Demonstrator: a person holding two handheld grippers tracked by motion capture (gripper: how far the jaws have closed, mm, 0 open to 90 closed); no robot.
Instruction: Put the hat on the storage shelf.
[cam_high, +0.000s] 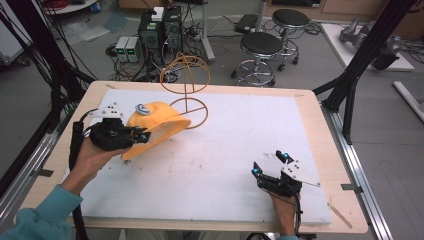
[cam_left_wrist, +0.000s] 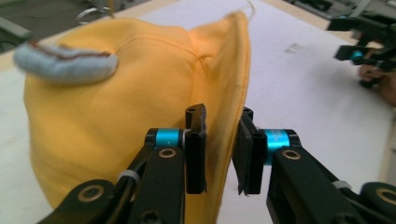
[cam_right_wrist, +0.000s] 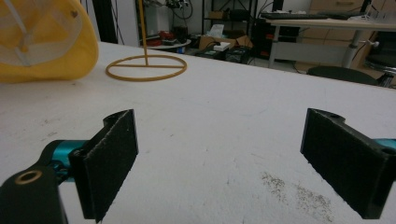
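Observation:
A yellow cap (cam_high: 159, 121) with a grey-blue round patch (cam_high: 143, 109) lies tipped on the white board at the left. My left gripper (cam_high: 145, 136) is at the cap's near edge. In the left gripper view the cap's rim (cam_left_wrist: 219, 140) runs between the two black pads (cam_left_wrist: 196, 149), which stand slightly apart, so the left gripper (cam_left_wrist: 222, 116) is open around the fabric. A yellow wire cap stand (cam_high: 185, 80) rises just behind the cap. My right gripper (cam_high: 270, 163) rests open on the board at the front right, with nothing between its pads (cam_right_wrist: 109, 158).
The white board (cam_high: 225, 150) covers a wooden table (cam_high: 330, 150). Black frame posts (cam_high: 365, 55) stand at the right and left edges. Stools (cam_high: 260, 50) and computer boxes (cam_high: 160, 30) are on the floor beyond the far edge.

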